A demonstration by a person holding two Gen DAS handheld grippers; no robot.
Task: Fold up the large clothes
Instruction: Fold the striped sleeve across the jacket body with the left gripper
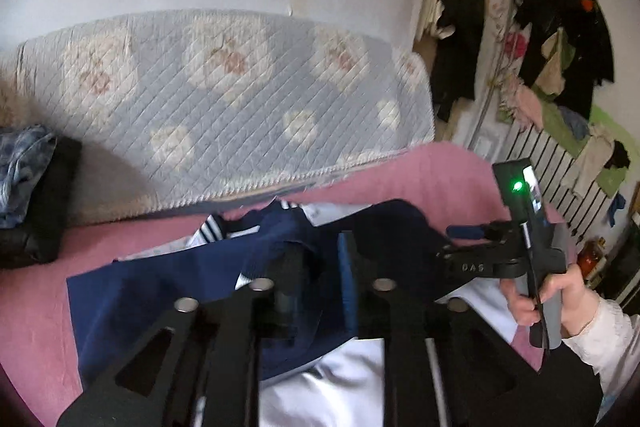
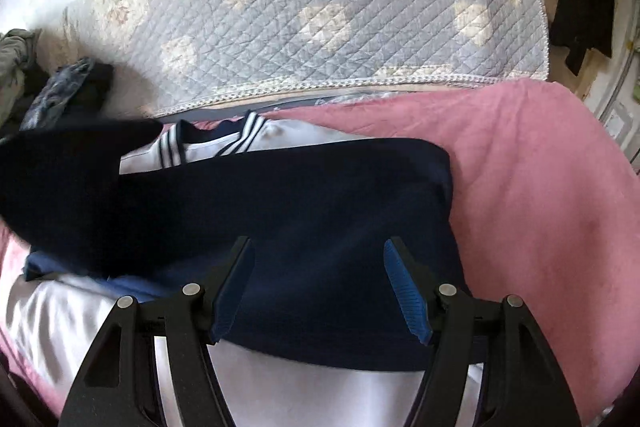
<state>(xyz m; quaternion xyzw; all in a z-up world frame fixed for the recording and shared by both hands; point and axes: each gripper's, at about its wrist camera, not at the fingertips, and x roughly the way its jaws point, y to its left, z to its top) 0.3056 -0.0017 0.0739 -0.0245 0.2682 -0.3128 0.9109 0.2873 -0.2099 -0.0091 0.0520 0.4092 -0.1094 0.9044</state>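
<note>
A quilted blue-and-cream floral cover (image 1: 224, 95) drapes the sofa back behind the pink blanket (image 2: 540, 195) I work on. At the left end sits a dark bundle with blue patterned cloth (image 1: 24, 183) on top. Dark coats (image 1: 564, 27) hang on the wall at the right, above a radiator strewn with clothes (image 1: 576, 163).

The garment (image 2: 320, 211) is a large navy-and-white piece with a striped sailor-type collar (image 2: 244, 131) near the sofa edge. Its navy part lies folded across the white body (image 2: 280, 387), and a navy flap (image 2: 68, 179) rises blurred at the left of the right wrist view.

My right gripper (image 2: 319, 287) has its blue-padded fingers (image 2: 404, 291) spread wide just over the navy panel, with cloth beneath the gap and nothing pinched. In the left wrist view, navy cloth (image 1: 248, 255) lies bunched ahead of my left gripper (image 1: 320, 267); its fingers stand a little apart, and I cannot tell whether they pinch it. My right hand (image 1: 548, 295) grips the other tool's handle at the right.
</note>
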